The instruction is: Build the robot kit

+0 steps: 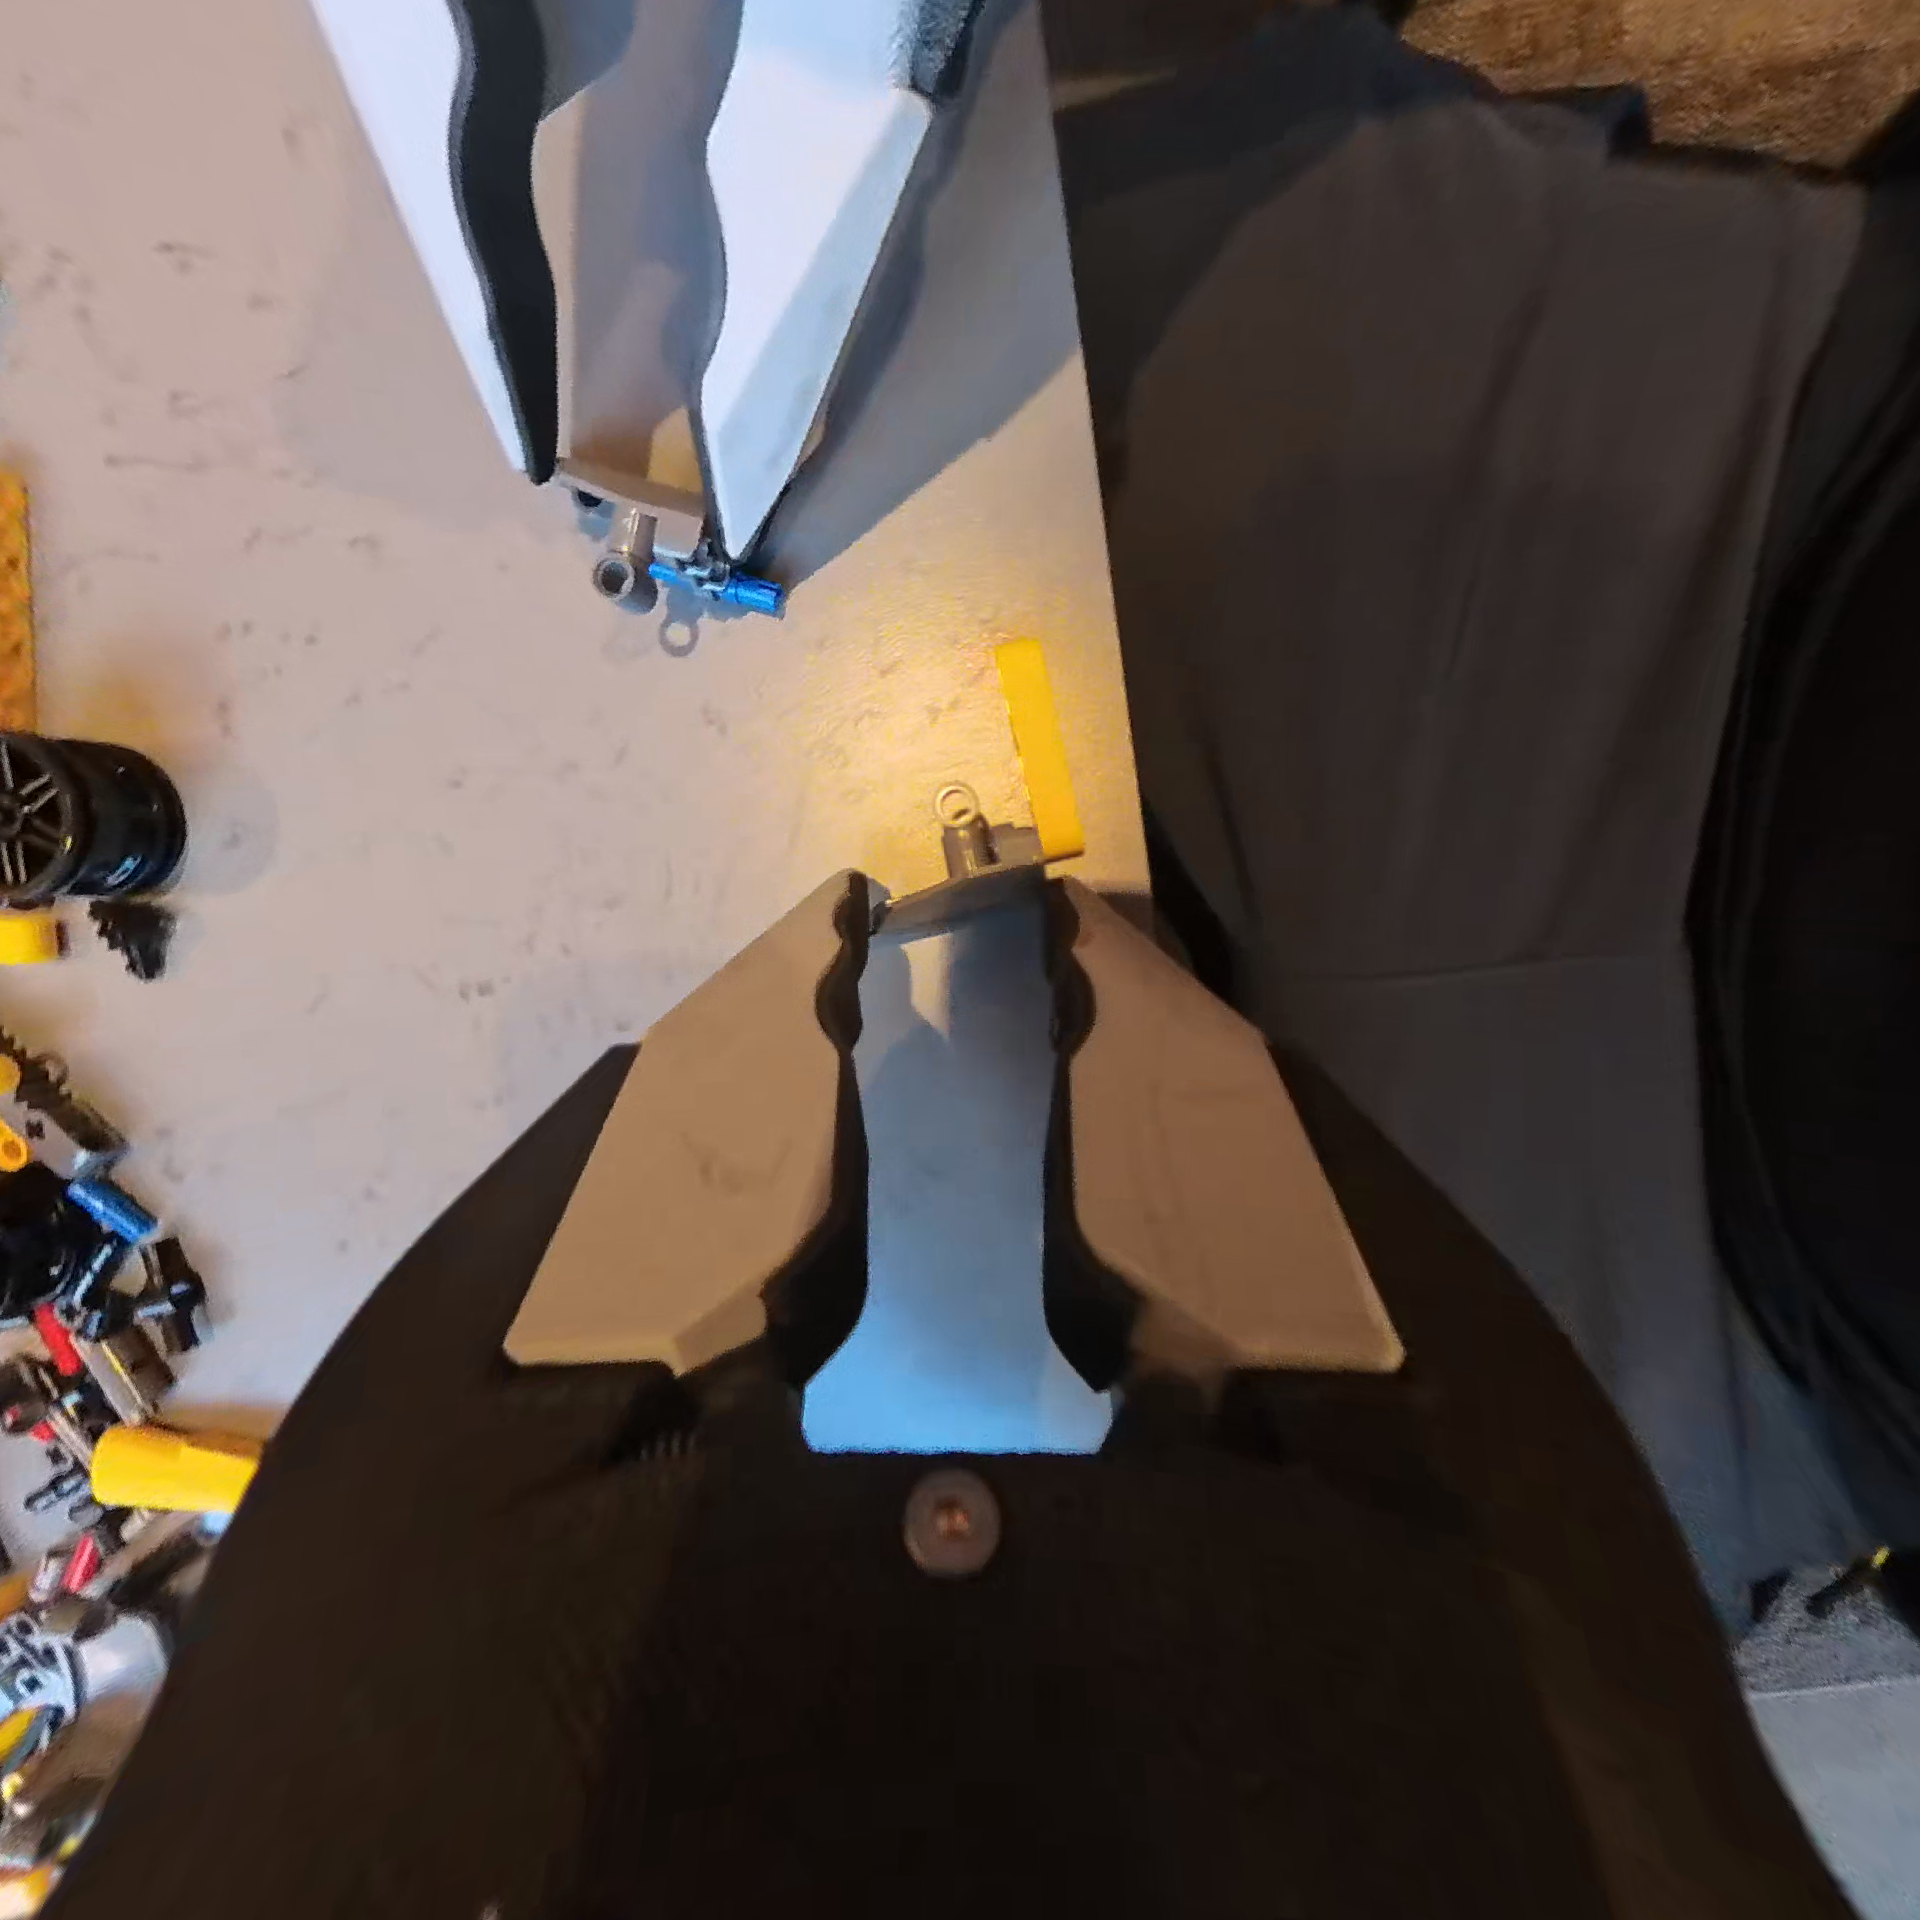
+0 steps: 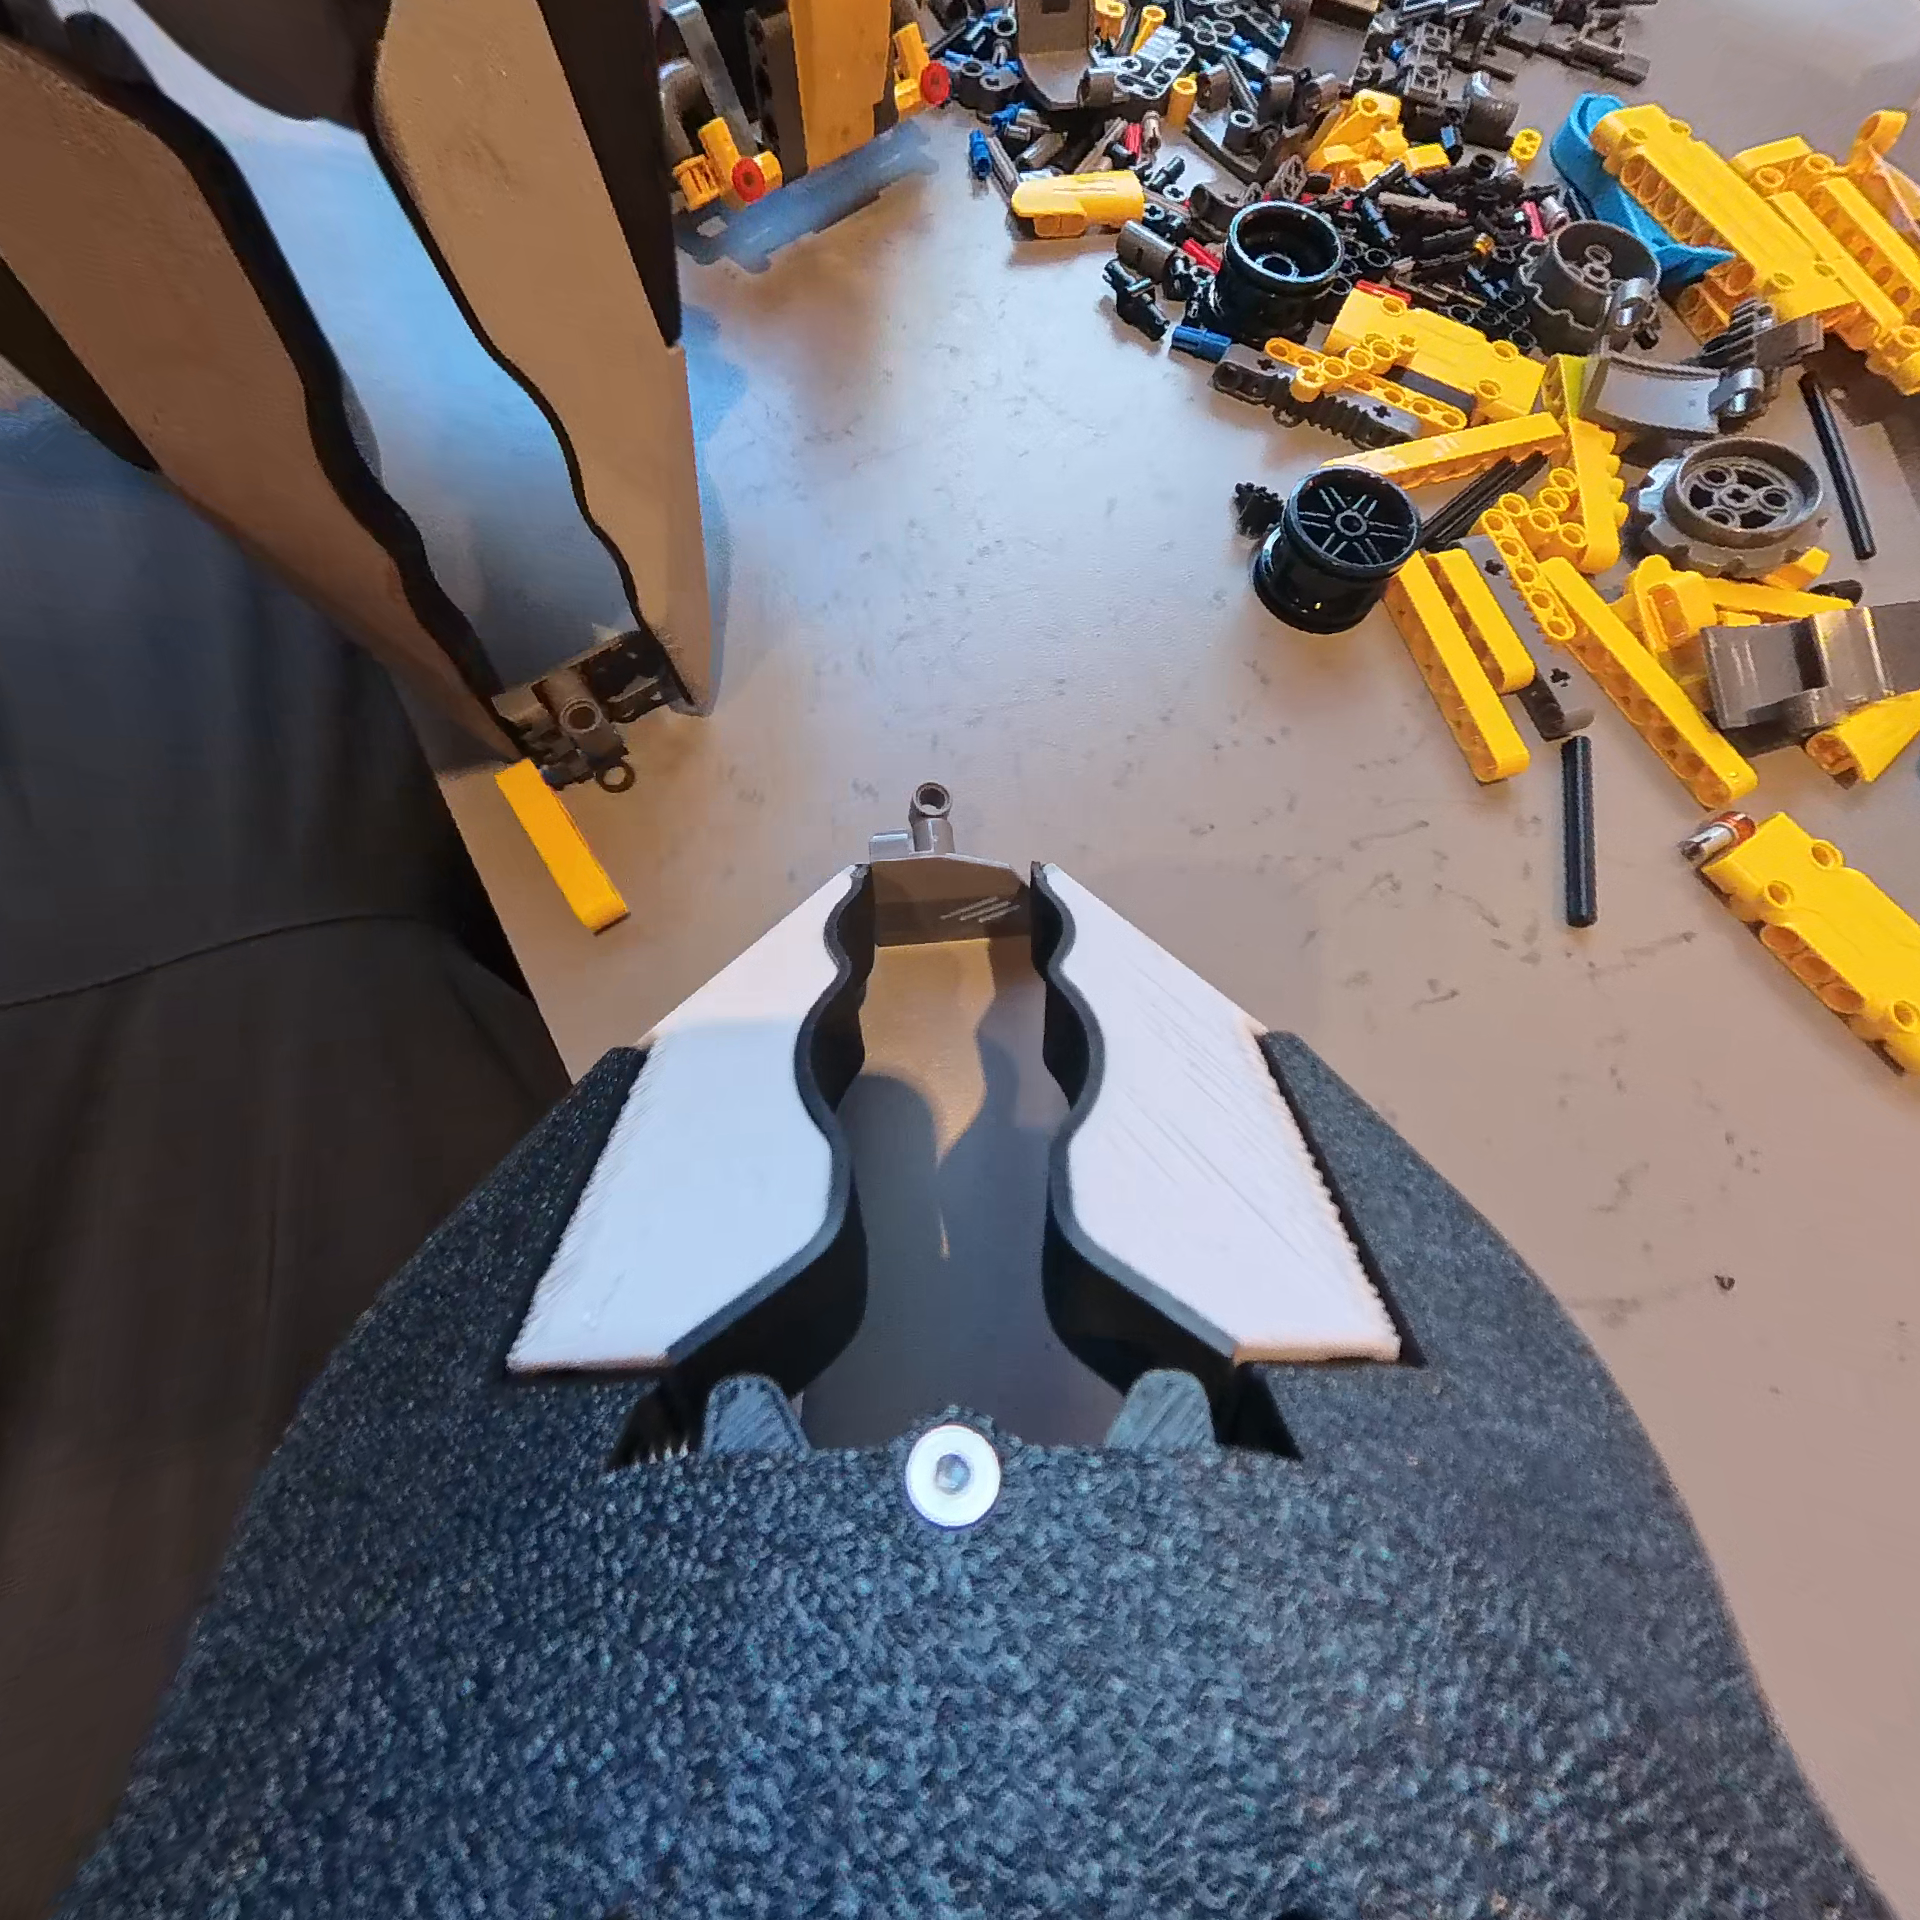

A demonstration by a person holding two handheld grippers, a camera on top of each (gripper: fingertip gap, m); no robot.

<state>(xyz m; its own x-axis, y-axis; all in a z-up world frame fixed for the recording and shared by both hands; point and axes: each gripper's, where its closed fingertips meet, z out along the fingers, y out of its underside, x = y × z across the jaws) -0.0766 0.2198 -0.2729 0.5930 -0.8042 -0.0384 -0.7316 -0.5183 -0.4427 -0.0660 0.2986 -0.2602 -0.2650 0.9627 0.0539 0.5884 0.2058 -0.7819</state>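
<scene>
My left gripper (image 1: 961, 894) has grey fingers and is shut on a small dark grey building piece (image 1: 971, 878) with a ringed connector (image 1: 956, 805), held close above the table's near edge. A yellow beam (image 1: 1039, 748) lies right beside that piece; I cannot tell whether they are joined. My right gripper (image 2: 945, 878) has white fingers and is shut on a flat dark grey piece (image 2: 940, 899) with a small grey connector (image 2: 930, 810). In the left wrist view this piece carries a blue pin (image 1: 743, 592). The two grippers face each other, a short way apart.
A large pile of yellow, black and grey building pieces (image 2: 1558, 416) covers the right of the pale table (image 2: 987, 520). A black wheel (image 2: 1335, 551) stands at its near side. A person's dark clothing (image 1: 1455, 727) is beyond the table edge. About 10 cm separates my right fingertips from the black wheel (image 2: 1335, 551). Seen from the left wrist view (image 1: 41, 775) as well.
</scene>
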